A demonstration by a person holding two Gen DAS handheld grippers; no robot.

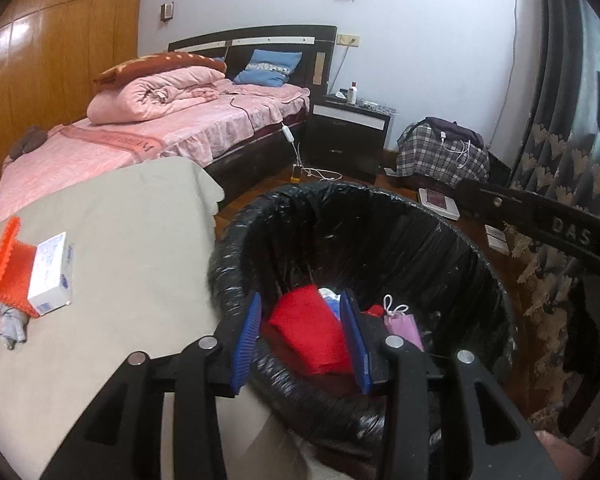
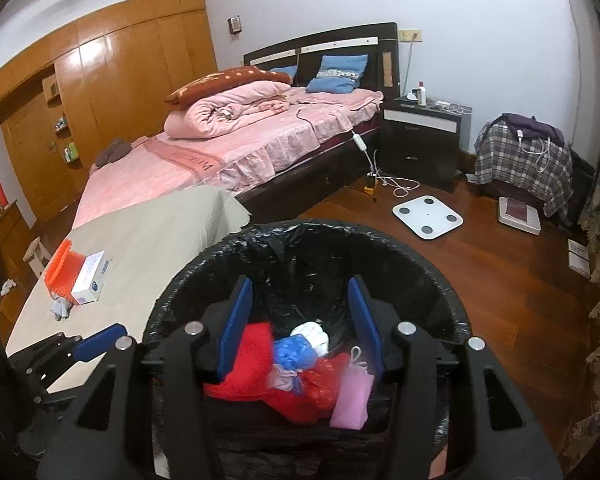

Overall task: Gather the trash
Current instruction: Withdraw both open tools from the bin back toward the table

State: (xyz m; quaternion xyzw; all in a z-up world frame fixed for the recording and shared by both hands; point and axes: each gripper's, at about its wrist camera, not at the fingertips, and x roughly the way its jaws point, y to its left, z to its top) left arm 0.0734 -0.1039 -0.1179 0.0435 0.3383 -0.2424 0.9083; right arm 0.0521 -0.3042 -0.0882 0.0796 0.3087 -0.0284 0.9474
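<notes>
A bin lined with a black bag stands beside the beige-covered table. Inside lie a red bag, a blue bag, a white wad and a small pink bag. My left gripper hangs open over the bin's near left rim, its pads pressing on nothing. My right gripper is open above the bin's middle, holding nothing. On the table rest a white box, an orange knitted piece and a grey rag.
A pink bed stands behind the table, a dark nightstand to its right. A white scale lies on the wooden floor. A plaid-covered seat, a patterned curtain and a black chair back close off the right.
</notes>
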